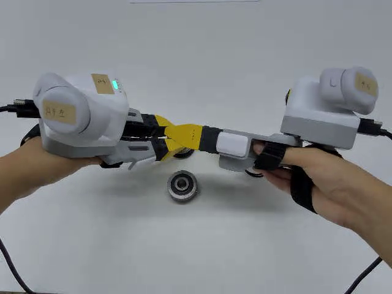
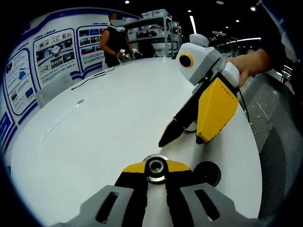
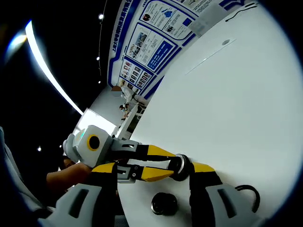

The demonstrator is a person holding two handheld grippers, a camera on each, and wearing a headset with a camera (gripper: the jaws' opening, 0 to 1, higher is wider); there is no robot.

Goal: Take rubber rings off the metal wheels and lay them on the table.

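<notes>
Two metal wheels listed.

Item 1: wheel (image 3: pixel 182 165), held above the table (image 1: pixel 196 61), clamped between the yellow tips of my left gripper (image 2: pixel 156 166). A dark band round it looks like its rubber ring.

Item 2: wheel (image 1: pixel 182 185), lying flat on the table beneath both grippers, dark ring on its rim.

My right gripper (image 2: pixel 182 140): jaws parted, tips just beside item 1, gripping nothing.

Handling, by my estimate: wheels dense, rigid and smooth, so they need a firm clamp. Rings light, soft and stretchy. Pinch the ring's outer edge and peel it sideways off the wheel.
</notes>
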